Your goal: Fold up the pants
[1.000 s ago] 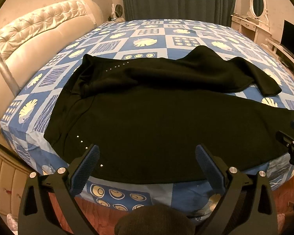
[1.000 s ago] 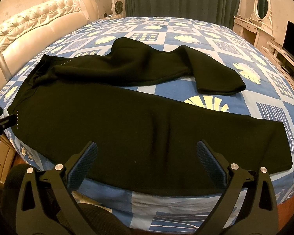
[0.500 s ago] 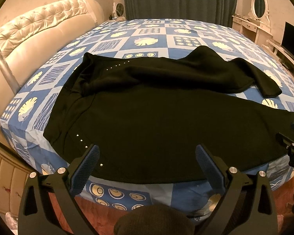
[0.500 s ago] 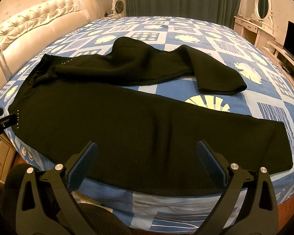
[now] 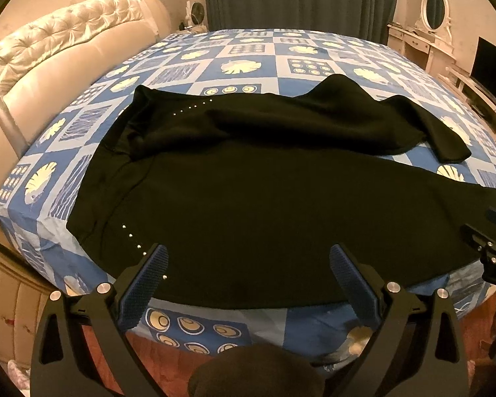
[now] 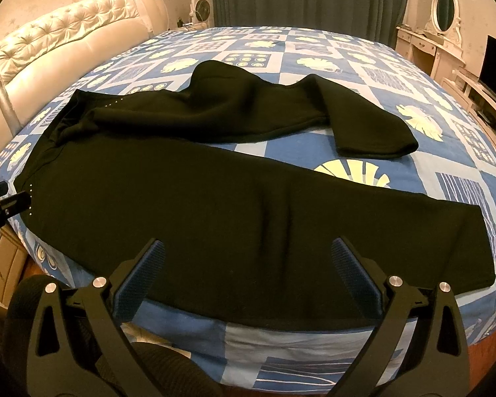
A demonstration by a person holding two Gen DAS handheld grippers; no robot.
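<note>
Big bed with blue patterned sheet [image 6: 396,76], black soft pants [image 6: 215,205] lying flat on top. Left tool [image 5: 246,281] and right tool [image 6: 248,276] spread wide, holding nothing. No fold made yet.

Bed [image 5: 314,327] foot below frame edge

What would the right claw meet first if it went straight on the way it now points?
Most likely the black pants: the open right claw points at the near leg, spread flat along the bed edge. Depth is unclear, but nothing else lies between.
</note>
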